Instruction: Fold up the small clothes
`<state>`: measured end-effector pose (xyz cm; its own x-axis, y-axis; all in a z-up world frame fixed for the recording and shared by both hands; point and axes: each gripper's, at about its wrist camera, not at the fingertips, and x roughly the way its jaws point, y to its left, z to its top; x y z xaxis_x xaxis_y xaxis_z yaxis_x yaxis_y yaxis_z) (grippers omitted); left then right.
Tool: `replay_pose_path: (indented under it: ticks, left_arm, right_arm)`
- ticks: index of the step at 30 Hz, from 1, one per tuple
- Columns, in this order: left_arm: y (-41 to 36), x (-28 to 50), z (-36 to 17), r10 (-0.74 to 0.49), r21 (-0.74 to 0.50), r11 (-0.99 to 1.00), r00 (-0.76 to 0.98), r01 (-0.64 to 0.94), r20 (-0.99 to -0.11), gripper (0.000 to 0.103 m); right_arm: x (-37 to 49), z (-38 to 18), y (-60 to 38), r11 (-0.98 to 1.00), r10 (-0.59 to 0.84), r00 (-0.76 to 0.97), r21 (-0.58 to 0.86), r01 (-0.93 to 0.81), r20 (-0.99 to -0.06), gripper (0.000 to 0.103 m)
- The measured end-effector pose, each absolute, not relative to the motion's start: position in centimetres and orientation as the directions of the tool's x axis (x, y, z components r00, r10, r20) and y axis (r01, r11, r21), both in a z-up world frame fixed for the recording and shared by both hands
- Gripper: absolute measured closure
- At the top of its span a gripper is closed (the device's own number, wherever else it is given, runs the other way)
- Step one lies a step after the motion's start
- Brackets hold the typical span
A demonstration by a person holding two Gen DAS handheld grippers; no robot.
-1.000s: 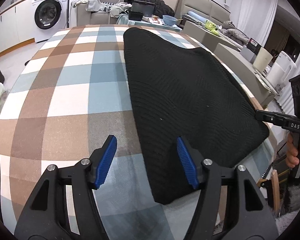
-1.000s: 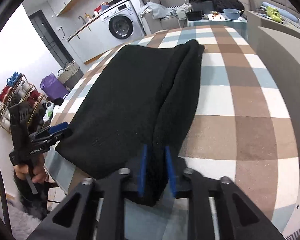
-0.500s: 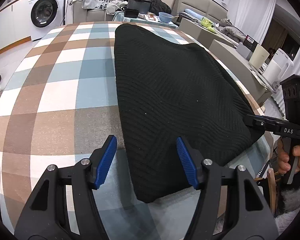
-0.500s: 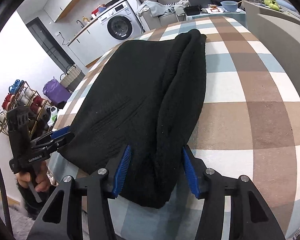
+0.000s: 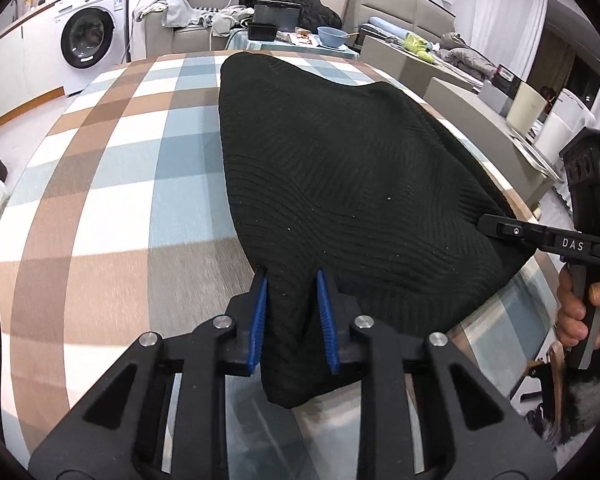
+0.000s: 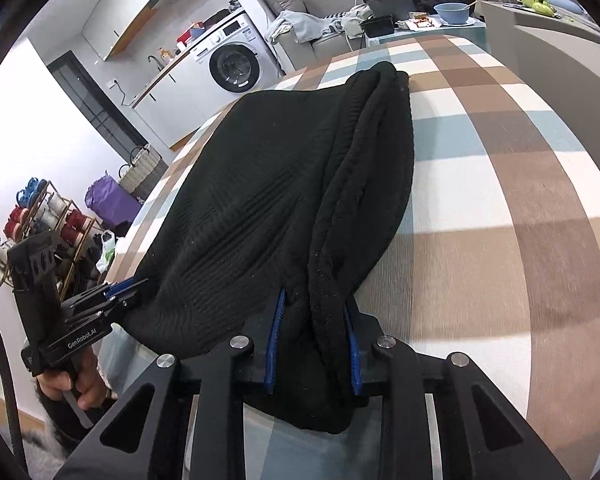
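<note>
Sweater (image 5: pixel 352 184) corners pinched by both just-closing tongs.

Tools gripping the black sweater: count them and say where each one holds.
2. The left tool pinches the black sweater at its near left corner; the right tool pinches the near right corner, on the bunched folded edge. None appear hidden.

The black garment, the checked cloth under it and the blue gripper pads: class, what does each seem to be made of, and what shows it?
Black garment: a soft matte knit, likely wool or acrylic; ribbed rows and pale lint specks show.
Checked cloth: smooth and flat, possibly printed fabric or wipeable vinyl; no weave is visible.
Blue pads of the left gripper: probably ridged rubber or plastic; toothed edges show.
</note>
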<state>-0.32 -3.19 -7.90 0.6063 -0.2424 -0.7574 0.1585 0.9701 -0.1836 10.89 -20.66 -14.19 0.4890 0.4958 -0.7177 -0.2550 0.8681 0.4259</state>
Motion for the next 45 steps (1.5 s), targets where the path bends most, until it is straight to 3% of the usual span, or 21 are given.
replay_pose_path:
  ticks: [10,16,22,26,29,34,35,37,38,41,45]
  left_arm:
    - [-1.8,4.1,-8.0,-0.198,-0.172,0.98,0.617,0.101,-0.762,0.082]
    - [-1.4,3.8,-7.4,-0.163,-0.143,0.986,0.636,0.083,-0.755,0.079]
    - [-1.3,2.5,-5.6,-0.177,-0.162,0.983,0.697,0.089,-0.695,0.06]
    - [-3.0,1.6,-4.7,-0.238,-0.163,0.971,0.718,0.173,-0.654,0.054]
    - [-4.8,1.6,-5.3,-0.267,-0.141,0.962,0.689,0.234,-0.674,0.052]
    - [-6.4,1.9,-7.3,-0.248,-0.109,0.961,0.62,0.254,-0.745,0.052]
    - [-6.3,1.9,-7.6,-0.247,-0.105,0.961,0.618,0.257,-0.746,0.052]
    - [-6.4,1.7,-7.8,-0.246,-0.097,0.959,0.618,0.265,-0.747,0.051]
    - [-6.4,1.6,-7.8,-0.247,-0.096,0.959,0.617,0.267,-0.747,0.051]
    - [-6.2,1.4,-8.0,-0.246,-0.096,0.959,0.611,0.268,-0.753,0.05]
    - [-5.8,1.1,-8.0,-0.252,-0.104,0.958,0.61,0.267,-0.752,0.049]
  right_arm:
    - [15.3,-13.8,-19.5,0.882,0.467,0.514,0.418,-0.216,-0.719,0.077]
    - [13.9,-12.0,-21.3,0.886,0.455,0.546,0.419,-0.198,-0.704,0.063]
    - [11.9,-9.0,-21.9,0.857,0.504,0.611,0.442,-0.265,-0.61,0.063]
    - [13.0,-10.5,-20.1,0.842,0.538,0.545,0.445,-0.307,-0.643,0.063]
    - [14.0,-11.9,-19.5,0.863,0.504,0.522,0.423,-0.276,-0.688,0.063]
    - [13.9,-12.1,-19.6,0.866,0.5,0.524,0.413,-0.284,-0.689,0.063]
    - [13.9,-12.2,-19.6,0.867,0.498,0.525,0.407,-0.288,-0.69,0.065]
    - [13.7,-12.1,-19.5,0.875,0.483,0.538,0.385,-0.292,-0.691,0.079]
    - [13.5,-11.8,-19.5,0.856,0.517,0.535,0.407,-0.318,-0.668,0.097]
    - [12.5,-10.2,-19.7,0.842,0.54,0.592,0.401,-0.362,-0.599,0.097]
    - [13.2,-11.7,-19.2,0.891,0.453,0.554,0.326,-0.317,-0.699,0.097]
